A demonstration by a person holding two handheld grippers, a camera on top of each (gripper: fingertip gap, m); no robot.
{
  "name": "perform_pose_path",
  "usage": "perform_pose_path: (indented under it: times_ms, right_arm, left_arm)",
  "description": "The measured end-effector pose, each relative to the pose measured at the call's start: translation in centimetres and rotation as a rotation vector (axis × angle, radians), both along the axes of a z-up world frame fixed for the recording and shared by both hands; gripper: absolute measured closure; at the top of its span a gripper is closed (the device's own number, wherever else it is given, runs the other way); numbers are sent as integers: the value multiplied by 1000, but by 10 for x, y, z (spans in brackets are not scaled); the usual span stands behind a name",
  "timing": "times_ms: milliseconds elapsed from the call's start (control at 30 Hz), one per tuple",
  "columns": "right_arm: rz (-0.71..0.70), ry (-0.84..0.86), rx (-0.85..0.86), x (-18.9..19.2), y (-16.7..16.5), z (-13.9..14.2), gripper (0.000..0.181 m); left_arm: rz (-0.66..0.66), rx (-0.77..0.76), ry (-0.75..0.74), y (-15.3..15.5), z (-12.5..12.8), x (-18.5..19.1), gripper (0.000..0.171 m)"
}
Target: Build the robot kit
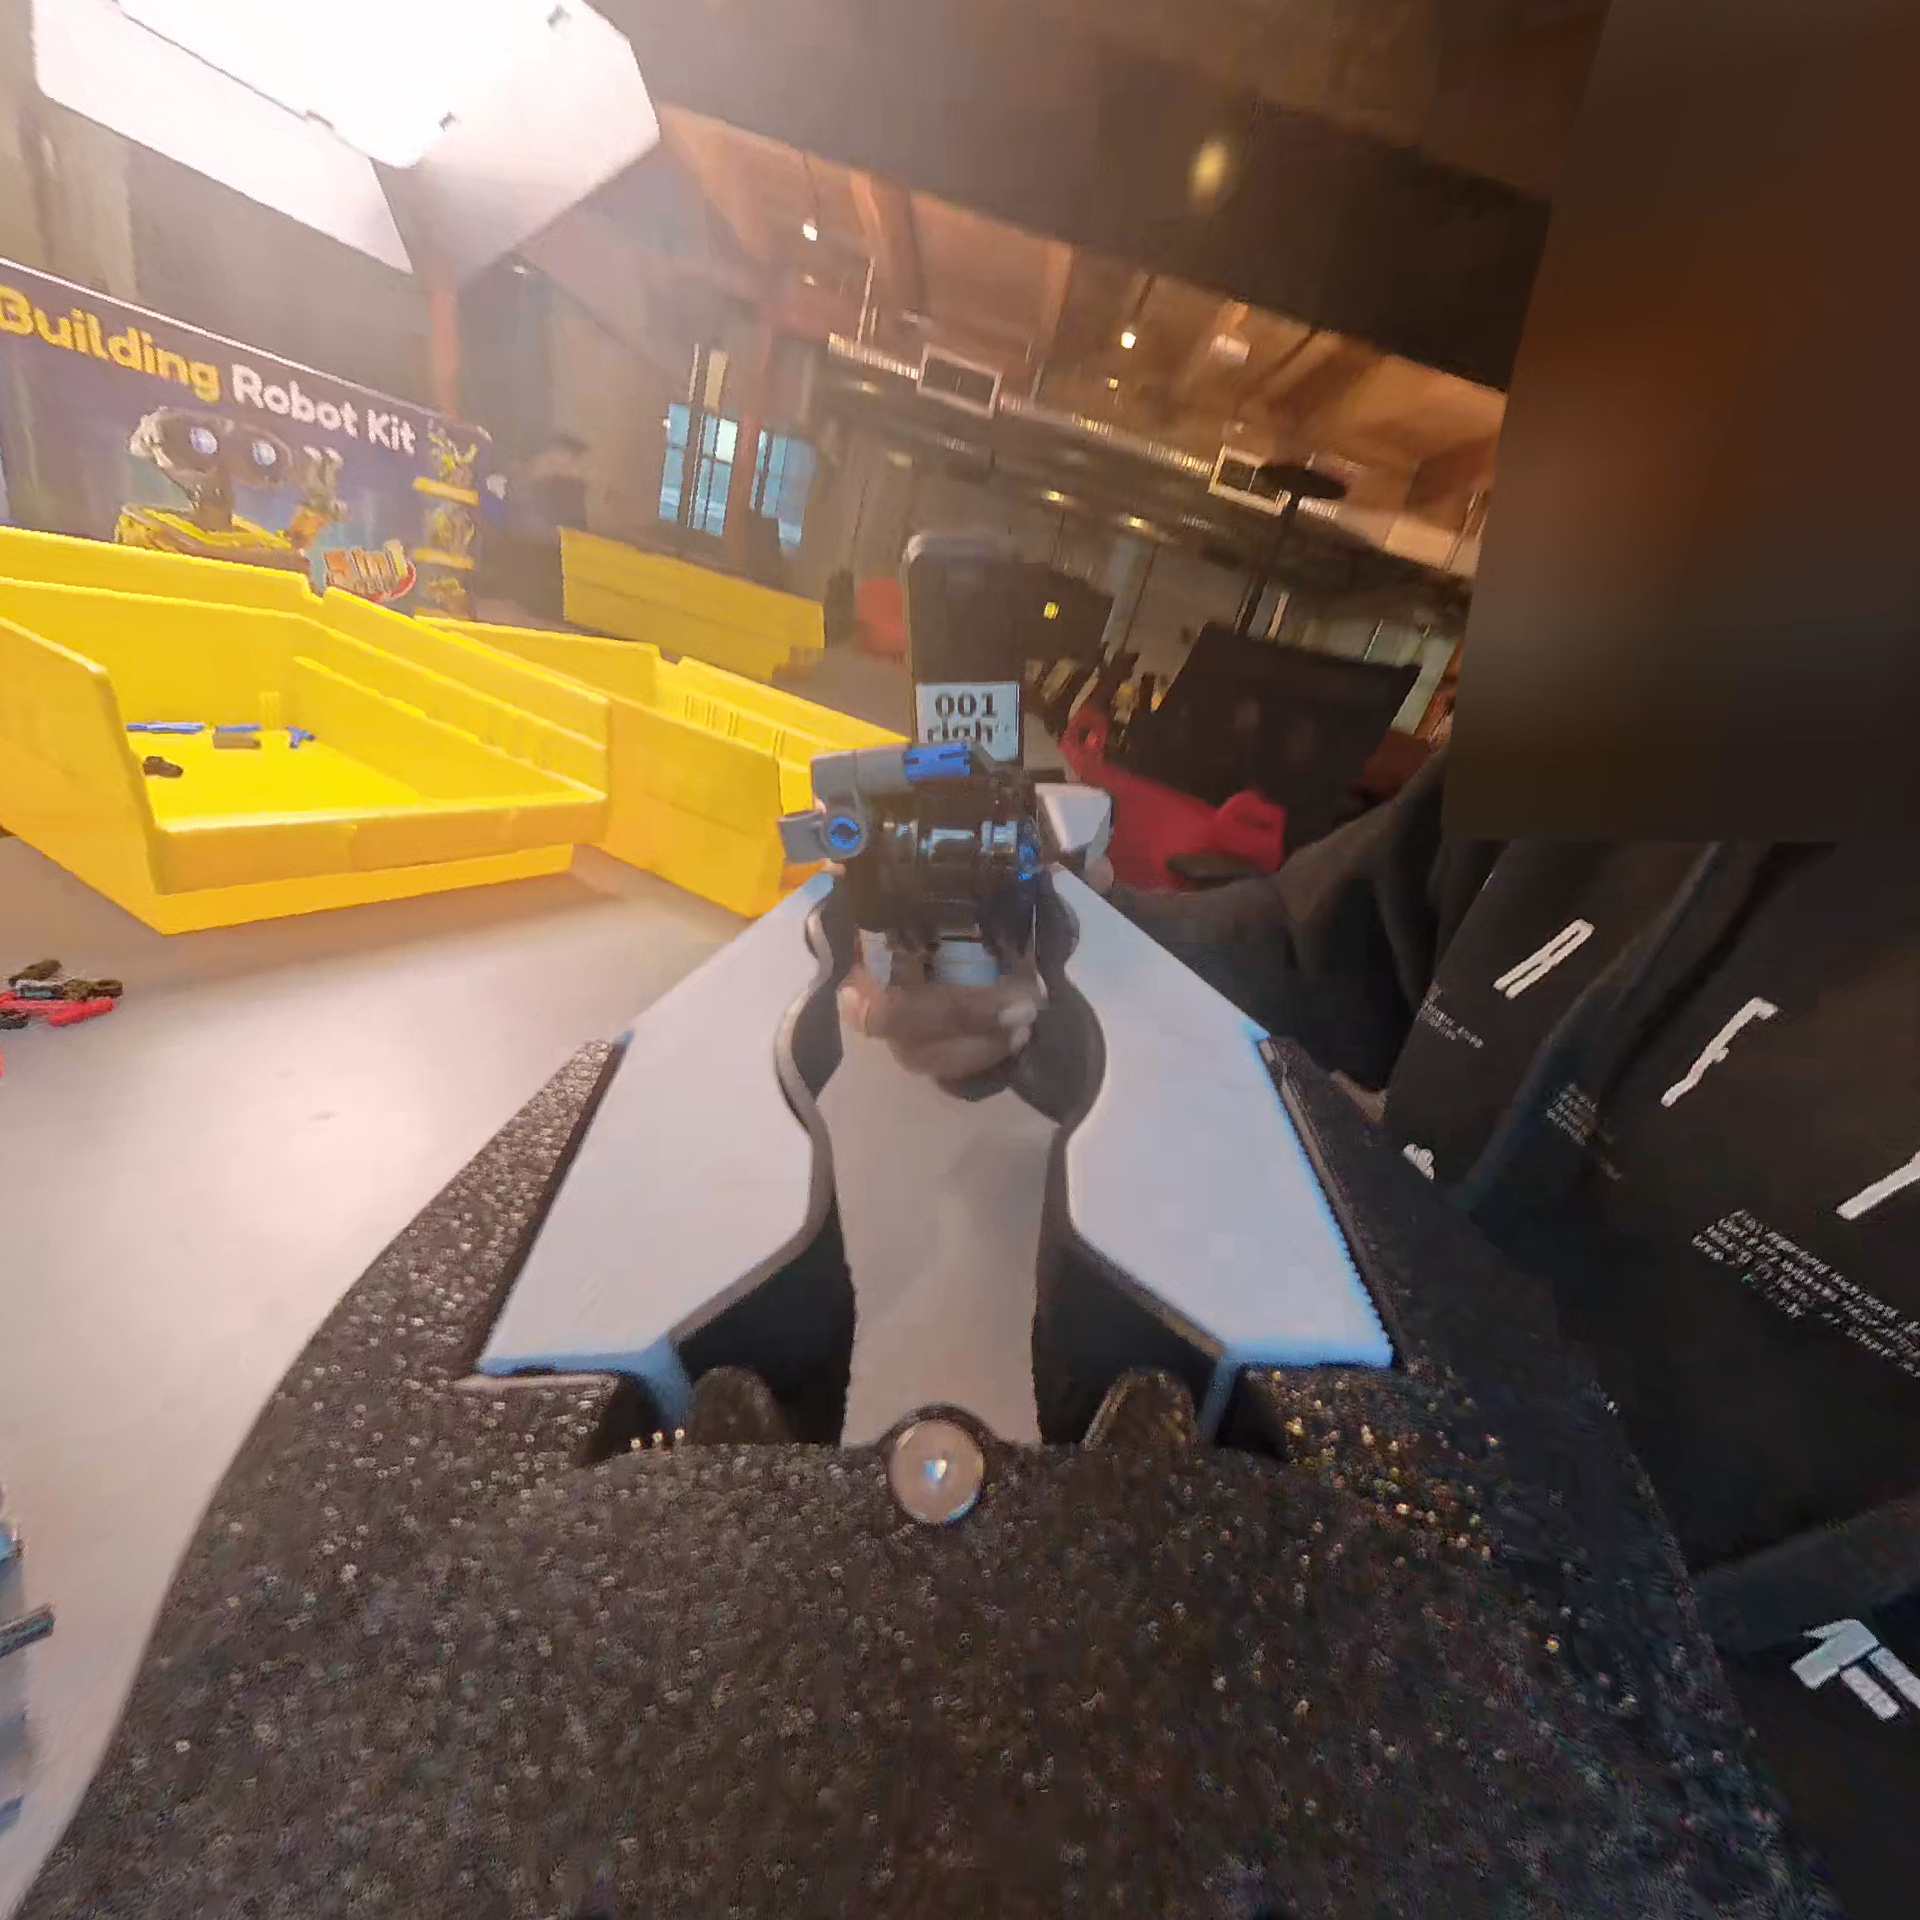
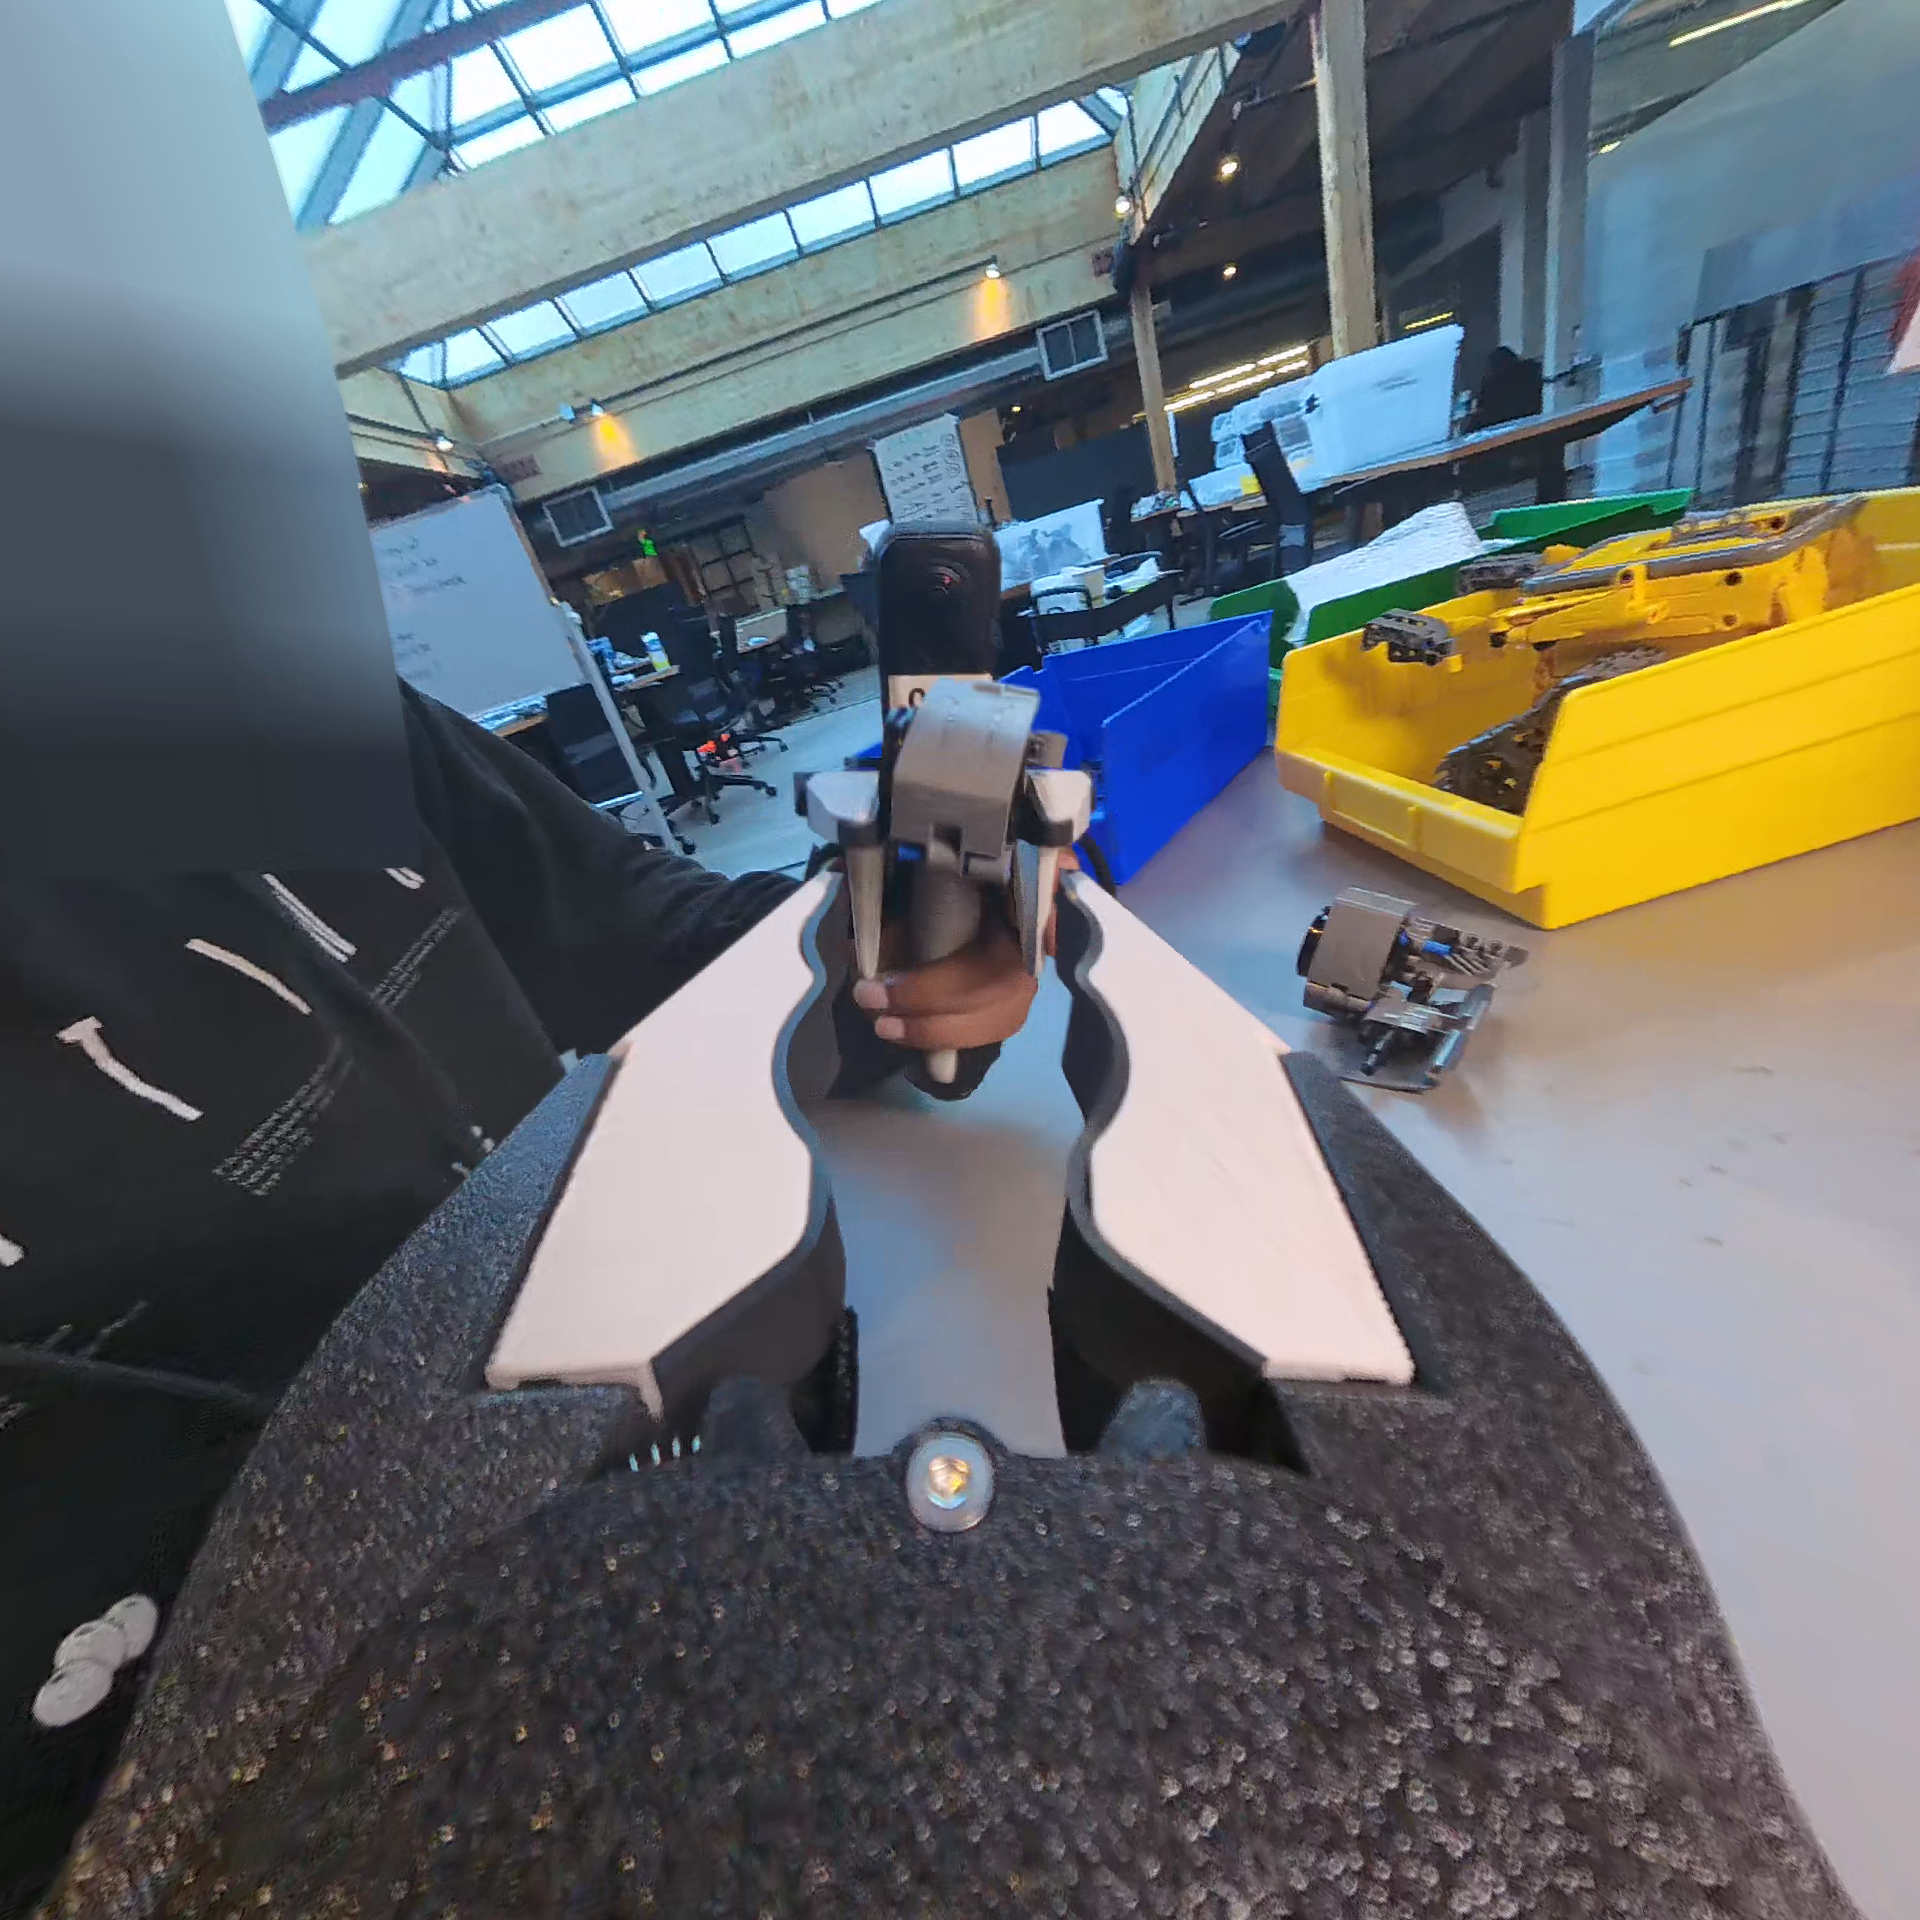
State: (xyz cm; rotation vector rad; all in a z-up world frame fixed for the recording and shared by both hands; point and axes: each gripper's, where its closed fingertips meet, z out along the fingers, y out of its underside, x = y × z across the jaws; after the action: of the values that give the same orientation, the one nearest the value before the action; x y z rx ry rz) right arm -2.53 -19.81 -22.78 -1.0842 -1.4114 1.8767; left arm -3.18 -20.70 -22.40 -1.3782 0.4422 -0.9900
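A small grey, black and blue brick assembly is held in the air between the two grippers, which face each other. My left gripper is shut on it, with the fingertips against its sides. The right gripper's camera housing stands just behind it, held by a hand. In the right wrist view the same assembly sits at the tips of my right gripper, which is narrowed onto it. The left gripper's fingers clamp its far side.
Yellow bins hold a few small parts, with a printed kit box behind and loose red and black pieces on the grey table. A second grey assembly, a yellow bin, a blue bin and a person's dark sleeve are near. My left and right fingertips are right by each other.
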Motion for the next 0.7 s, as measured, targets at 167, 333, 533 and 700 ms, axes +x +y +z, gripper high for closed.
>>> perform_pose_path:
  times_ms: [167,333,533,700]
  right_arm:
    - [-30,17,-81,-9,-5,6,141]
    - [-17,-21,-93,-9,-7,4,157]
    - [114,-175,-400,-2,14,2,157]
    - [203,-290,-569,-2,17,-16,157]
  left_arm:
    - [-16,0,-23,1,-1,3,137]
    - [-7,-10,67,3,-12,13,137]
    - [-54,-114,31,6,-18,8,121]
    - [-84,-250,-56,13,-25,7,121]
